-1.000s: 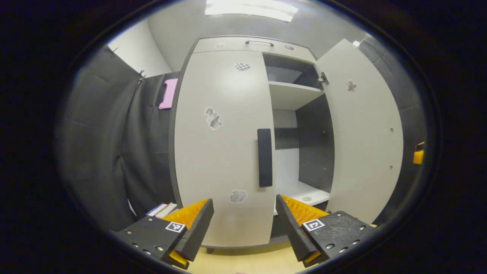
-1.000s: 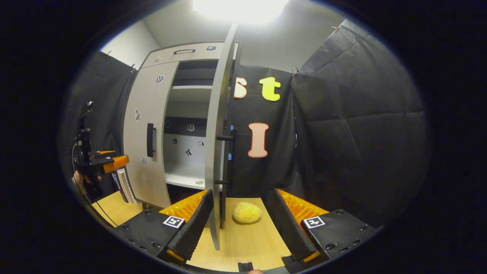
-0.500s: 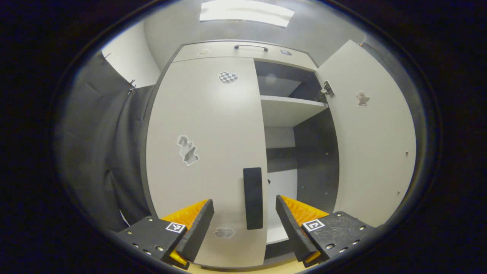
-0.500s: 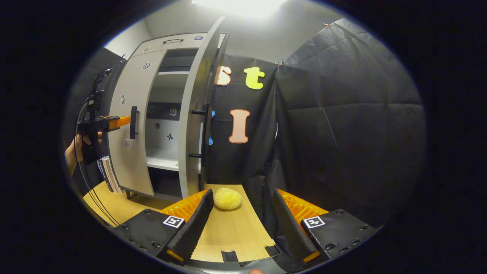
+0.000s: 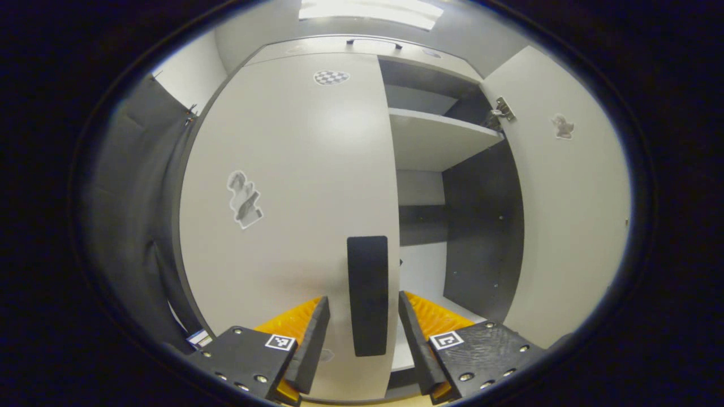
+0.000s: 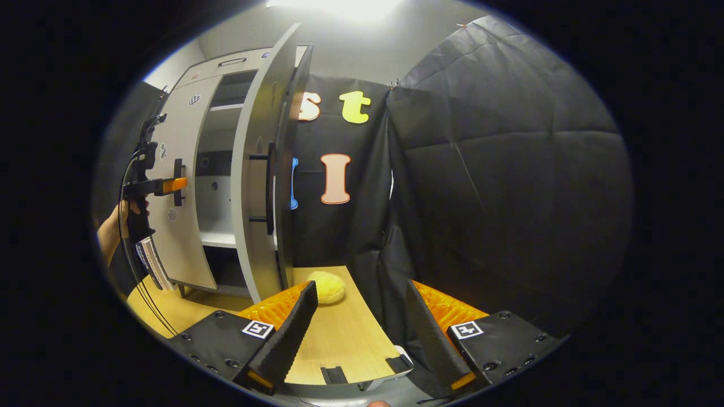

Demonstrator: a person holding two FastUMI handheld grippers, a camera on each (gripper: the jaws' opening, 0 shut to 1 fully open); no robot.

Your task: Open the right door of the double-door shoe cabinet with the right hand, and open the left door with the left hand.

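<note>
Black handle (image 5: 367, 294) between left gripper (image 5: 357, 345) fingers

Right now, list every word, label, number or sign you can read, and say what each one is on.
No legible text.
Square markers on the left tongs and right tongs: coded patterns, no words.
Stickers on the left door and right door: pictures, no words.
Book spines beside the cabinet: too small to read.

R door (image 6: 257, 169) swung open; L door (image 6: 175, 226) closed.
</note>
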